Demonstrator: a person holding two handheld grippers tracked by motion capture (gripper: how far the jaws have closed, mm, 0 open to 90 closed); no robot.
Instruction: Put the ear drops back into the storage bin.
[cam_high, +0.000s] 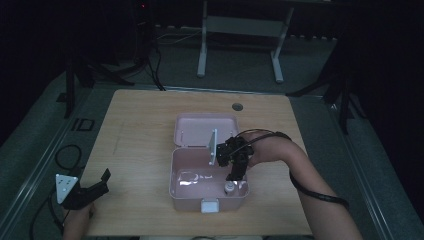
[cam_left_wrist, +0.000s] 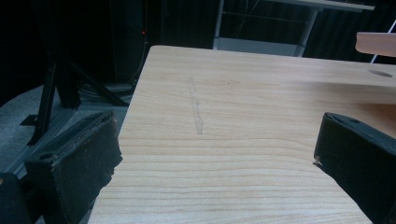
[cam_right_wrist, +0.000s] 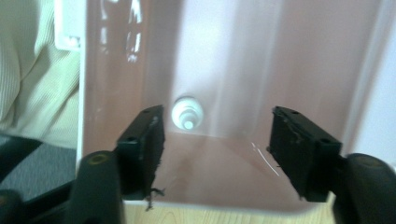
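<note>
High view: right gripper (cam_high: 231, 178) hangs agape over a small white bottle (cam_high: 229, 188) in the pink box's (cam_high: 176, 172) front-right corner. Left gripper (cam_left_wrist: 215, 154) idles agape at the desk's (cam_left_wrist: 243, 93) edge. Right gripper view: bottle upright (light, rigid, probably slick; grip its neck).

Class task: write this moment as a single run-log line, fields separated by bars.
right gripper: open, above small white bottle standing in pink box | left gripper: open, empty, over table | box lid: open
</note>
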